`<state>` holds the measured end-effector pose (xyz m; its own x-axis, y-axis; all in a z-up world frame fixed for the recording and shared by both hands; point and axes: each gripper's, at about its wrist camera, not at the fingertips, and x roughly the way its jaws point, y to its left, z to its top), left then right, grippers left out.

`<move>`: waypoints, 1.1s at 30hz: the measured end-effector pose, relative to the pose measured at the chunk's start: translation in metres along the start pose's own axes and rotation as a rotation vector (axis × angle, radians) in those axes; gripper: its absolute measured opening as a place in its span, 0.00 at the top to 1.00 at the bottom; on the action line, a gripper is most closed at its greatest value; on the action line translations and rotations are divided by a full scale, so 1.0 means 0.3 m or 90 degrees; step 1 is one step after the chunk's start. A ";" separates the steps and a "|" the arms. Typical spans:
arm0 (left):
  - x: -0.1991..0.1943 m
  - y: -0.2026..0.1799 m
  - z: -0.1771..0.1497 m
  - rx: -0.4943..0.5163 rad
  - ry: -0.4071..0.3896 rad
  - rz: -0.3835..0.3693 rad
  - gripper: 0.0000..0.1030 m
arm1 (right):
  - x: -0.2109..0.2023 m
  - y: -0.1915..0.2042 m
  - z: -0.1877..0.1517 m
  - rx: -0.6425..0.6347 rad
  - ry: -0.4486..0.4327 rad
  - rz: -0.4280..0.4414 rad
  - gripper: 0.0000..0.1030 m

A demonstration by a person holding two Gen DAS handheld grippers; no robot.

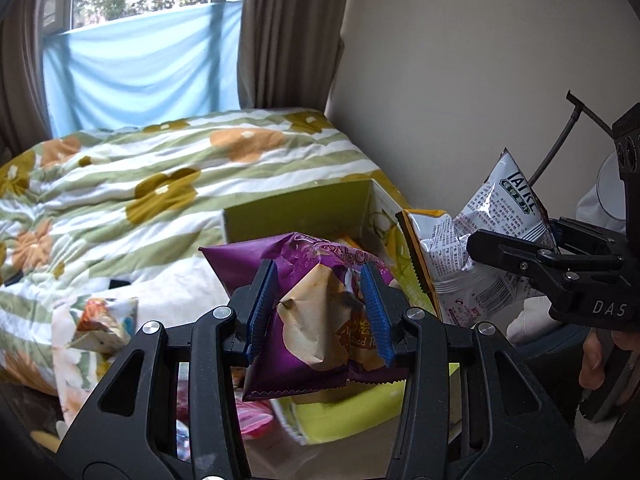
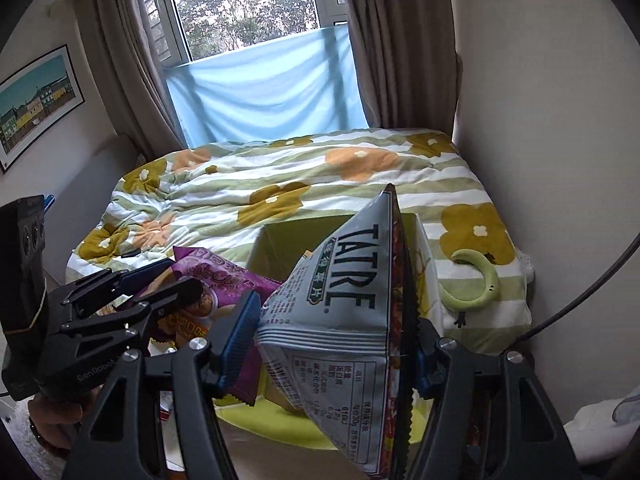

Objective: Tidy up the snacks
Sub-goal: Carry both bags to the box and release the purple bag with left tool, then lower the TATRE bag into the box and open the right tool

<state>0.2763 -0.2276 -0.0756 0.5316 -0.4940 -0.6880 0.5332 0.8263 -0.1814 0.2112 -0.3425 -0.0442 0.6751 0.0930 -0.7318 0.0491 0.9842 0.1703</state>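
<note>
My left gripper (image 1: pixel 320 312) is shut on a purple snack bag (image 1: pixel 304 320), held above the near edge of an open green cardboard box (image 1: pixel 296 216) on the bed. My right gripper (image 2: pixel 336 344) is shut on a silver TATRE snack bag (image 2: pixel 344 312), held beside the box. The silver bag (image 1: pixel 492 224) and the right gripper (image 1: pixel 520 256) also show at the right of the left wrist view. The purple bag (image 2: pixel 216 280), the left gripper (image 2: pixel 160 292) and the box (image 2: pixel 276 248) show in the right wrist view.
A floral quilt (image 1: pixel 140 184) covers the bed up to the wall. More snack packets (image 1: pixel 104 320) lie at the lower left, and a pink one (image 1: pixel 252 416) below my left gripper. A green curved toy (image 2: pixel 480 284) lies on the quilt right of the box. A cable (image 2: pixel 592 288) hangs at right.
</note>
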 end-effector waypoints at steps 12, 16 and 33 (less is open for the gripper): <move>0.164 -0.119 -0.153 0.011 0.084 0.105 0.00 | 0.082 -0.213 -0.089 0.020 0.065 0.050 0.42; 0.126 -0.109 -0.176 0.020 0.084 0.138 0.00 | 0.099 -0.224 -0.102 0.019 0.074 0.064 0.42; 0.131 0.005 -0.167 -0.048 0.117 0.172 0.00 | 0.314 -0.162 -0.093 -0.002 0.144 0.001 0.01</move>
<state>0.2649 -0.2322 -0.1381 0.5163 -0.2026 -0.8321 0.3346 0.9421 -0.0218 0.2520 -0.3773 -0.1399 0.4934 0.1254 -0.8607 0.0453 0.9845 0.1695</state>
